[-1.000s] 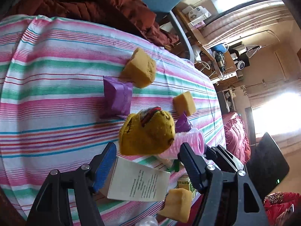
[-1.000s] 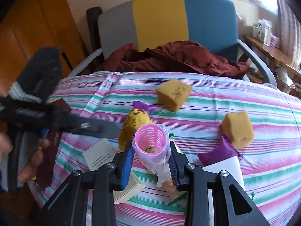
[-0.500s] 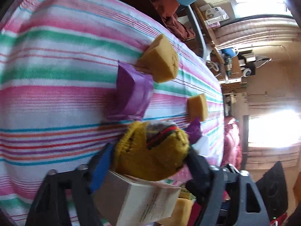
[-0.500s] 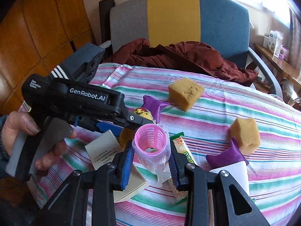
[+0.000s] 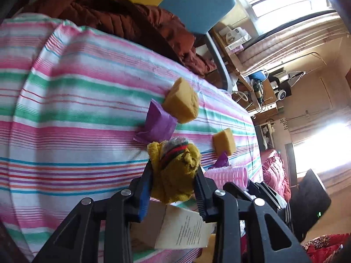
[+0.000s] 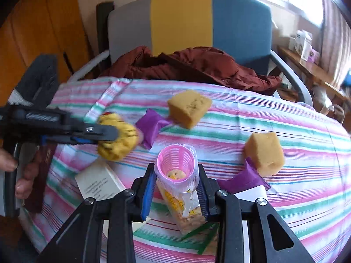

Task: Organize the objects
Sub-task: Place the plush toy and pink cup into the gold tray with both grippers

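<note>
No text legible: small print on the white card box (image 6: 99, 183) beside the pink basket cup (image 6: 175, 161), white lettering on the left tongs' (image 6: 114, 134) body, and the snack wrapper (image 6: 184, 203) print all blurred.

Left hand-held gripper (image 5: 173, 176) angled down, jaws just closed on something soft, right hand-held gripper (image 6: 175, 188) angled down, clamped

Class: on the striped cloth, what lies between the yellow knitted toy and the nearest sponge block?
A purple packet lies between the yellow knitted toy and the sponge block, touching the block. Both wrist views show it.
</note>
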`<move>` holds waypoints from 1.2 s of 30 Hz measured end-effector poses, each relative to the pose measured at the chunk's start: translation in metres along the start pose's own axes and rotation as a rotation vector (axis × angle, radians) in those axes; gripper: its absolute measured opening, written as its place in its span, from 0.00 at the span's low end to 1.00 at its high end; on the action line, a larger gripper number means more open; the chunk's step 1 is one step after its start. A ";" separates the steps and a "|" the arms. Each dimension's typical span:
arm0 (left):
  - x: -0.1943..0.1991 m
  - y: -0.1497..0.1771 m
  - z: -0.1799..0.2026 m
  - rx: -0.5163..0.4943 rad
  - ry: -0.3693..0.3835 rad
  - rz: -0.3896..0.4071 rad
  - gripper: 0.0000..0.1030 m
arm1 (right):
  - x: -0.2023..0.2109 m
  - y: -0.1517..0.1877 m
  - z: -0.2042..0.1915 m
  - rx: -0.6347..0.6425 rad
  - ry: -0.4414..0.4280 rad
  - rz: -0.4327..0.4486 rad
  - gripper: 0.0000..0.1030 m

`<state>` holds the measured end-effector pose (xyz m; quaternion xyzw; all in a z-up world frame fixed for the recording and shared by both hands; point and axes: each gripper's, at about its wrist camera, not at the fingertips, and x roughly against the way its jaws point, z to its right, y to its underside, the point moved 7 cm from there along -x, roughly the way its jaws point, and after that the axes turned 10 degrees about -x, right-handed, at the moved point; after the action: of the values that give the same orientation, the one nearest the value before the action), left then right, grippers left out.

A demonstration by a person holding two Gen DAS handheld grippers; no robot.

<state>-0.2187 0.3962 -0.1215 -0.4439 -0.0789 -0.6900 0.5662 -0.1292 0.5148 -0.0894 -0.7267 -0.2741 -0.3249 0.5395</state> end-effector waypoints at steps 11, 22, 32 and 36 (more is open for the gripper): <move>0.136 0.063 -0.036 -0.109 -0.234 0.149 0.36 | 0.032 -0.008 -0.043 -0.033 -0.164 0.034 0.34; 0.257 0.171 -0.137 -0.037 -0.563 0.209 0.39 | 0.033 0.017 -0.221 0.132 -0.416 -0.053 0.35; 0.274 0.236 -0.179 0.006 -0.658 0.141 0.48 | -0.057 0.035 -0.332 0.188 -0.354 -0.223 0.35; 0.278 0.243 -0.185 0.031 -0.665 0.148 0.55 | -0.088 0.019 -0.348 0.178 -0.273 -0.206 0.43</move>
<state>-0.0992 0.0008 -0.1319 -0.6406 -0.2373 -0.4630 0.5648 -0.2329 0.1710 -0.0964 -0.6815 -0.4453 -0.2513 0.5236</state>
